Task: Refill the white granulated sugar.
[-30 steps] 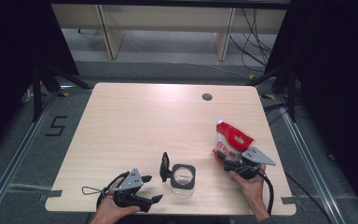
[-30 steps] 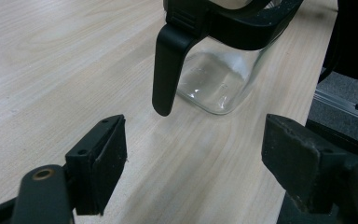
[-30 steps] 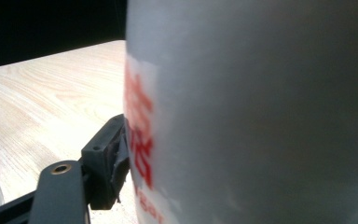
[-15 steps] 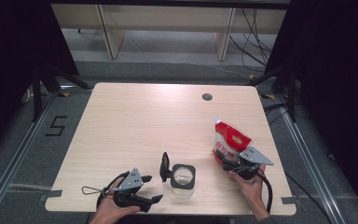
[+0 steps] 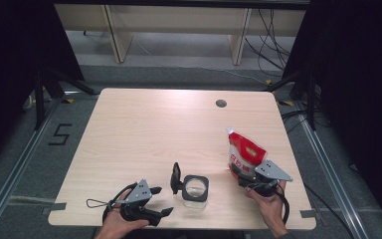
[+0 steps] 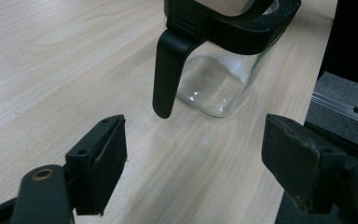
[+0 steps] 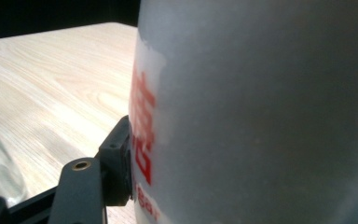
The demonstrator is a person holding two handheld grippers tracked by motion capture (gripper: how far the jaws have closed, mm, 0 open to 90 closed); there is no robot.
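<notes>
On the pale wooden table (image 5: 144,129), near its front edge: a glass jar (image 5: 195,189) and a red-and-white pouch (image 5: 243,155).

The table has a round cable hole (image 5: 221,103) far behind the jar and stands on a grey floor between dark curtains. The jar is clear, nothing visible inside, with a black rim and its black lid (image 5: 175,178) flipped up on its left. Left of the jar, the left gripper (image 6: 193,154) rests with jaws wide apart, pointing at it. Right of the jar, the right gripper (image 5: 242,172) clamps the upright pouch's lower part.
</notes>
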